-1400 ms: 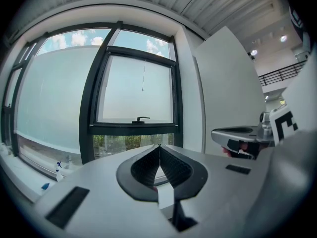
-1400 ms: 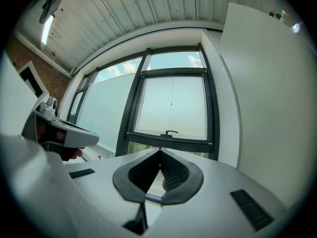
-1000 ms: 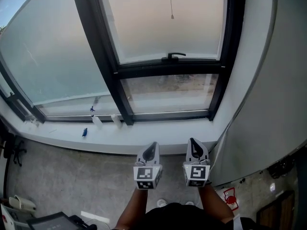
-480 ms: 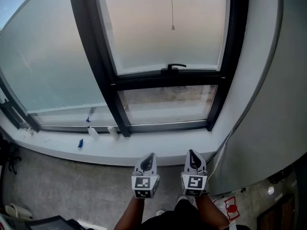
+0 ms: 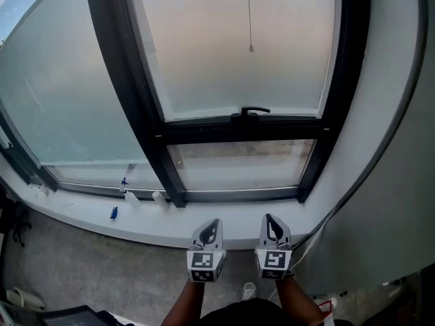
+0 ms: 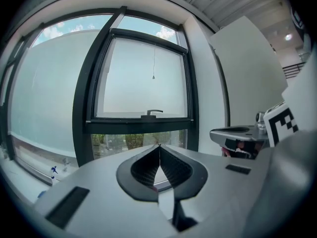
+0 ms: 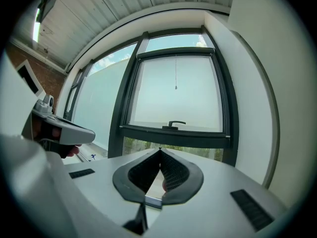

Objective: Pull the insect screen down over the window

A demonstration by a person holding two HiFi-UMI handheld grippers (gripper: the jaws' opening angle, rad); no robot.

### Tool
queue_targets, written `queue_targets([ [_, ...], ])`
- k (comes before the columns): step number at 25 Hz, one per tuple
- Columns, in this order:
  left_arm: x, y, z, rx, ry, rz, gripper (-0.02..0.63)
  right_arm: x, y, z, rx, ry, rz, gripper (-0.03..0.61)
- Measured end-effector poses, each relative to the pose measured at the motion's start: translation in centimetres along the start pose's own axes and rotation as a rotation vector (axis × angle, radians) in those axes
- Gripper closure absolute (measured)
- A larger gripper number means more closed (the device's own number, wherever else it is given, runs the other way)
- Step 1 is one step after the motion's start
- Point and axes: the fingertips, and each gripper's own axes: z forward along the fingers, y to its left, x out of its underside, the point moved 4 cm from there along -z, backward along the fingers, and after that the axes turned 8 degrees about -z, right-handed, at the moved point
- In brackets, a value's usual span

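Observation:
A black-framed window [image 5: 238, 128] fills the wall ahead, with a black handle [image 5: 250, 111] on its middle bar. A thin pull cord [image 5: 251, 47] hangs down in front of the upper pane, ending in a small weight; the cord [image 6: 153, 77] shows in the left gripper view and the cord [image 7: 175, 88] in the right gripper view too. My left gripper [image 5: 212, 222] and right gripper [image 5: 270, 218] sit side by side below the sill, both shut and empty, pointing at the window and well short of the cord.
A white sill [image 5: 136, 223] runs under the window, with small bottles [image 5: 160, 199] and blue bits [image 5: 113, 212] on its left part. A white wall [image 5: 394, 148] stands close on the right. Grey floor [image 5: 88, 277] lies below the sill.
Both grippers have moved forward together toward the window, which now looks larger and closer. Neither gripper's jaws have changed.

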Motion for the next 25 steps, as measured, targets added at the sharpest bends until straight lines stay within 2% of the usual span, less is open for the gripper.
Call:
queue_targets([
  [5,-0.5,0.6,3.3,-0.015,0.004,0.021,0.609,0.0,-1.6,3.4,-0.016,0.001,0.021,0.575],
  [10,-2.3,1.1,5.3,-0.054,-0.004,-0.039,0.609,0.0,-2.7,6.1,-0.042,-0.01,0.027,0.575],
  [25,-4.2,2.2,11.0,-0.094,-0.027,-0.039,0.609,-1.1,-4.9,11.6,-0.106,-0.058,0.016,0.575],
])
